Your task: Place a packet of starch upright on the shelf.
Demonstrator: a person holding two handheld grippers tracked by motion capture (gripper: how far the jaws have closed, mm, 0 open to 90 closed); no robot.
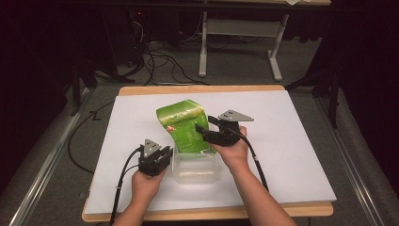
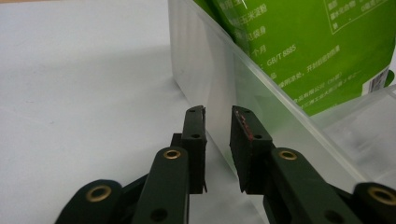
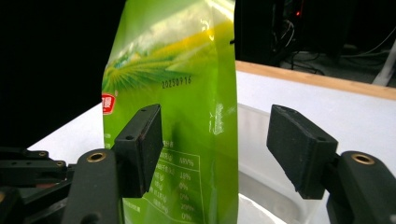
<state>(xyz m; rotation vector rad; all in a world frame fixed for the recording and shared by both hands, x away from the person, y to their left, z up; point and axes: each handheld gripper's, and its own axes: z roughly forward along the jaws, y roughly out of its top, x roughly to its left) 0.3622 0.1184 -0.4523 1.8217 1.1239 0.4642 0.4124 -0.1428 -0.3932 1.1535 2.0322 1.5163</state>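
Bag [image 3: 187, 93] stood in the tub [image 2: 219, 84], between my right gripper's [image 3: 224, 149] wide-open jaws, untouched; my left gripper's [image 2: 218, 140] jaws straddled the tub wall, slightly parted.

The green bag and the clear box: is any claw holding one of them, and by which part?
Nothing is held. The right claw stands open around the green bag, pads apart from it. The left claw straddles the clear box wall without pressing it.

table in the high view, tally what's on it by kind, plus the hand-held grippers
green pouch: 1
clear plastic container: 1
hand-held gripper: 2, left and right
total: 4
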